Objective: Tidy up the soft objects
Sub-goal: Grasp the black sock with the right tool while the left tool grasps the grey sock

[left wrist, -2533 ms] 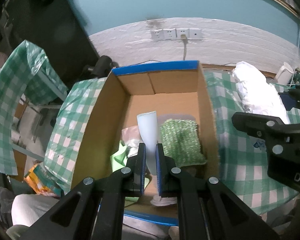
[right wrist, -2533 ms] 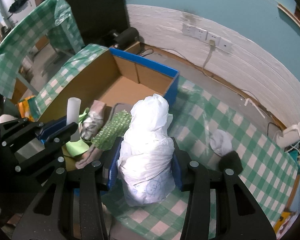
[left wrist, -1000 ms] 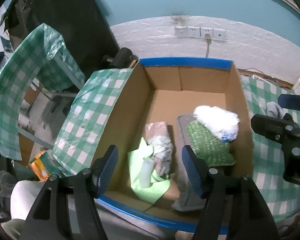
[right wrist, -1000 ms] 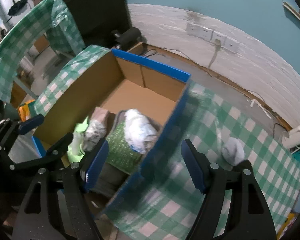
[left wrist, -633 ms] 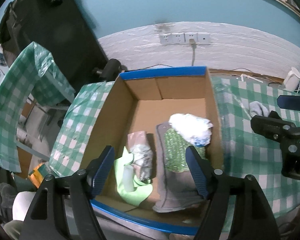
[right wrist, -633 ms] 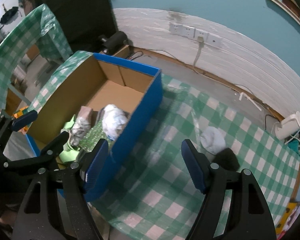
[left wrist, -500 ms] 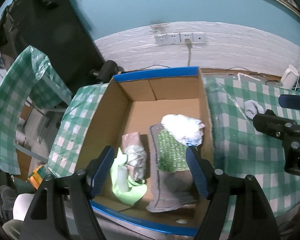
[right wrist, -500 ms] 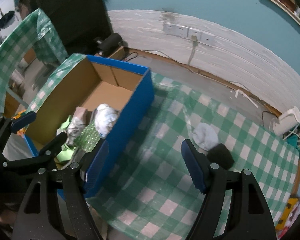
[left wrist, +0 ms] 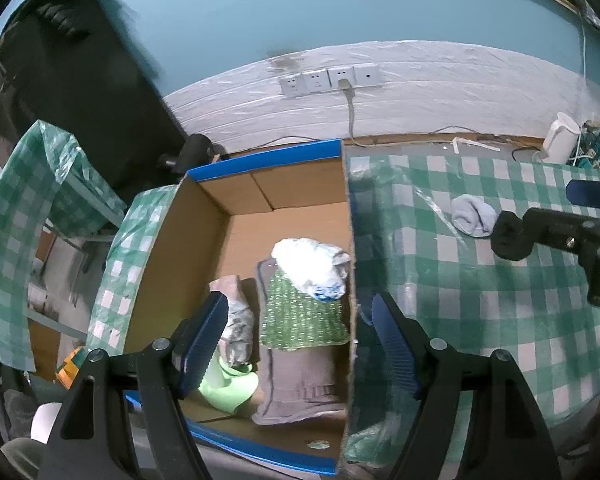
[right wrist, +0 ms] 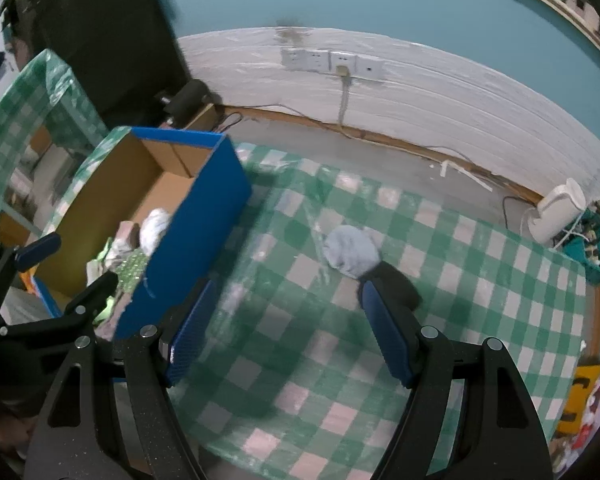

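Note:
A blue-rimmed cardboard box (left wrist: 284, 192) (right wrist: 204, 204) stands at the table's left end. In it lie a white plastic bundle (left wrist: 308, 266), a green beaded pouch (left wrist: 300, 316), a grey towel (left wrist: 296, 388), a light green cloth (left wrist: 230, 390) and a crumpled wrapped item (left wrist: 236, 320). My left gripper (left wrist: 296, 344) is open and empty above the box's near right side. My right gripper (right wrist: 288, 332) is open and empty above the checked table. A pale blue sock (right wrist: 350, 254) (left wrist: 472, 214) and a black soft object (right wrist: 396, 284) lie just beyond its right finger.
The table has a green checked cloth (right wrist: 440, 300). A white kettle (right wrist: 556, 212) and cables sit at the far right edge. A wall with sockets (left wrist: 328, 78) runs behind. A second checked table (left wrist: 32, 184) stands to the left.
Both grippers let go of their items into the box and opened. The right gripper has swung right, away from the box and toward the pale sock and black object.

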`<state>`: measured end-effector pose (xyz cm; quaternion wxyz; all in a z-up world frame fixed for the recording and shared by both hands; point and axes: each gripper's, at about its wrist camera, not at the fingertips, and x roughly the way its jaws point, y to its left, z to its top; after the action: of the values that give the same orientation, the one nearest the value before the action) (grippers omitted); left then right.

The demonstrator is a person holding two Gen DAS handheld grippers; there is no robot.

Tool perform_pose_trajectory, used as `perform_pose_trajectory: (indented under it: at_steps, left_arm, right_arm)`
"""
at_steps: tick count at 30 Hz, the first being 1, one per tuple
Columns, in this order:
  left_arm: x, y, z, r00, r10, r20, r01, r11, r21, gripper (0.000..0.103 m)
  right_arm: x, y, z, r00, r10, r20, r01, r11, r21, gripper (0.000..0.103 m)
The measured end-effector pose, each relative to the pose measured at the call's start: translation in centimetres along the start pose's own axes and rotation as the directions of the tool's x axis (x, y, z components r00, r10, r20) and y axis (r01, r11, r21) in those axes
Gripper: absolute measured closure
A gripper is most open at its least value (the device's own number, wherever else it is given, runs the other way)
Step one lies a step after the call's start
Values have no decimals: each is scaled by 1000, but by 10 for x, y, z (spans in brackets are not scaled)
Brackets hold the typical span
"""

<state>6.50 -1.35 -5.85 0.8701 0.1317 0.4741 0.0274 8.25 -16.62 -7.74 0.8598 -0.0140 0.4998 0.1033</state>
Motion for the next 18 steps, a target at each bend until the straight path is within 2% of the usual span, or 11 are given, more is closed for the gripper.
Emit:
perform_pose_trajectory:
  at_steps: [18]
  left_arm:
    - [8,-59,12,1000,-17,-23,19,997,78,25]
  right_arm:
    - [9,-74,-23,996,-78,-39,81,993,85,27]
